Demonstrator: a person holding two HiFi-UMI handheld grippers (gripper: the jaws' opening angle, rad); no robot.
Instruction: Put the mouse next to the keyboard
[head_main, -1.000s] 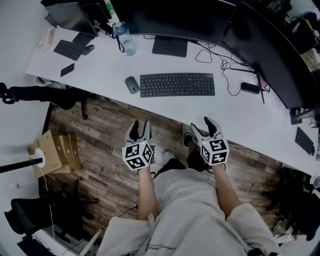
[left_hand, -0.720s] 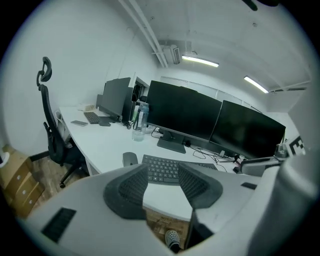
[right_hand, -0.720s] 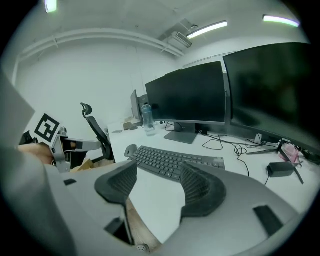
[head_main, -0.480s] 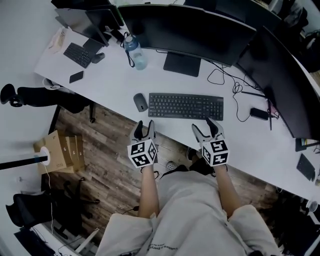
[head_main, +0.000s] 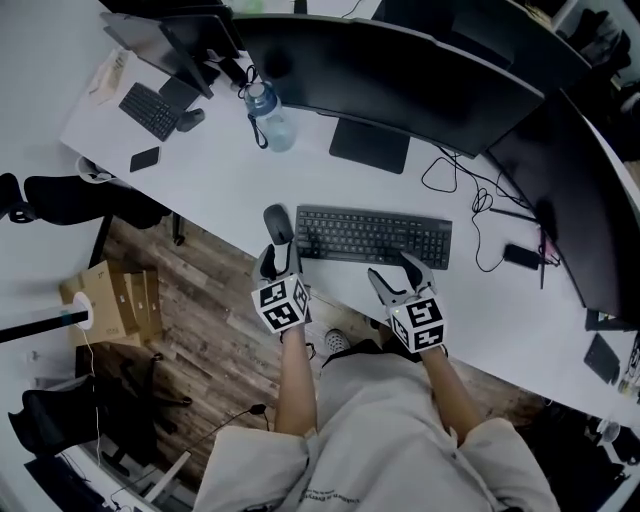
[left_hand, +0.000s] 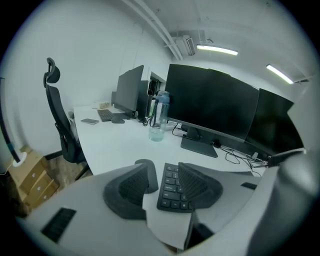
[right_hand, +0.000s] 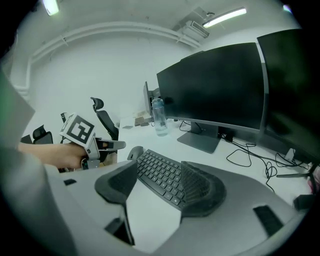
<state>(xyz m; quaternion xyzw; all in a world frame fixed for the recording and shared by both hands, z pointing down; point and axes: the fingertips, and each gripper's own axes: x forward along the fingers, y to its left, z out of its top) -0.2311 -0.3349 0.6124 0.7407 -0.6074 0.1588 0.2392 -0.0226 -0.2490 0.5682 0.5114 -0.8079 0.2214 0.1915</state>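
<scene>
The left gripper (head_main: 281, 256) is released: its jaws stand apart with nothing clamped, and it hangs over the front edge of the desk (head_main: 215, 165), pointing down at the gap between the mouse (head_main: 278, 222) and the left end of the keyboard (head_main: 375, 236). In the left gripper view the mouse (left_hand: 143, 162) shows just past the left jaw, apart from both pads. The right gripper (head_main: 394, 271) is likewise released and empty, over the front edge at the keyboard's right half. The mouse lies flat near the front edge of the desk, just beside the keyboard's left end, apparently not touching it. Handling estimate: the mouse is probably light and rigid, with a smooth, domed plastic shell that is likely to slip under a pinch from above. Take hold across its width, pads on the two long flanks, low toward the base. Clamp gently; the buttons and wheel at the far end should stay clear of the pads.
</scene>
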